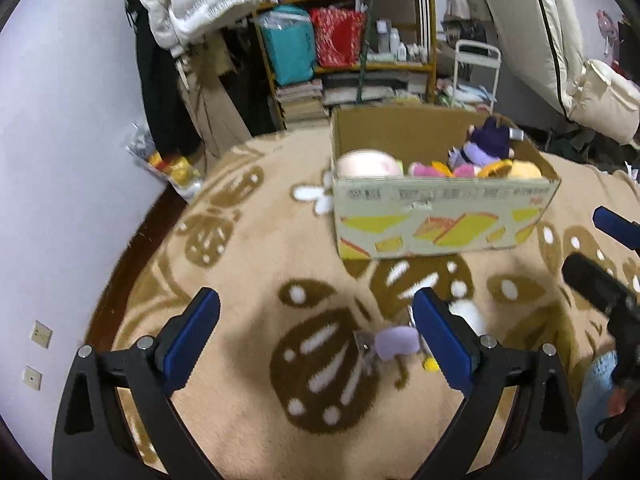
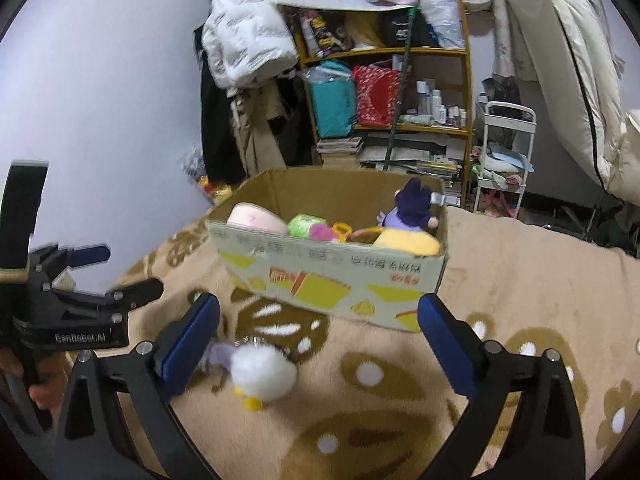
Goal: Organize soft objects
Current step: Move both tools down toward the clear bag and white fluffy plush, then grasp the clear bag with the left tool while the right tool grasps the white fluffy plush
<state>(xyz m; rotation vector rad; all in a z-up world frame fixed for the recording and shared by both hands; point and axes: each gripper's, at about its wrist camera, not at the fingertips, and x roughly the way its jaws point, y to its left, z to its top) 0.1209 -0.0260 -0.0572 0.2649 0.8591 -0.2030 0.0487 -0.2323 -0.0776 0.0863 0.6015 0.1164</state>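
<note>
While both tongs (image 1: 316, 316) (image 2: 318, 320) gape empty, only the right view shows the white plush (image 2: 262, 372) whole.

A wooden shelf unit (image 2: 400, 92) crammed with books, bottles, a teal bag (image 2: 332, 104) and a red bag (image 2: 376, 96) stands against the wall, beside a hanging white puffer jacket (image 2: 244, 36) and a small white trolley (image 2: 506, 152).
</note>
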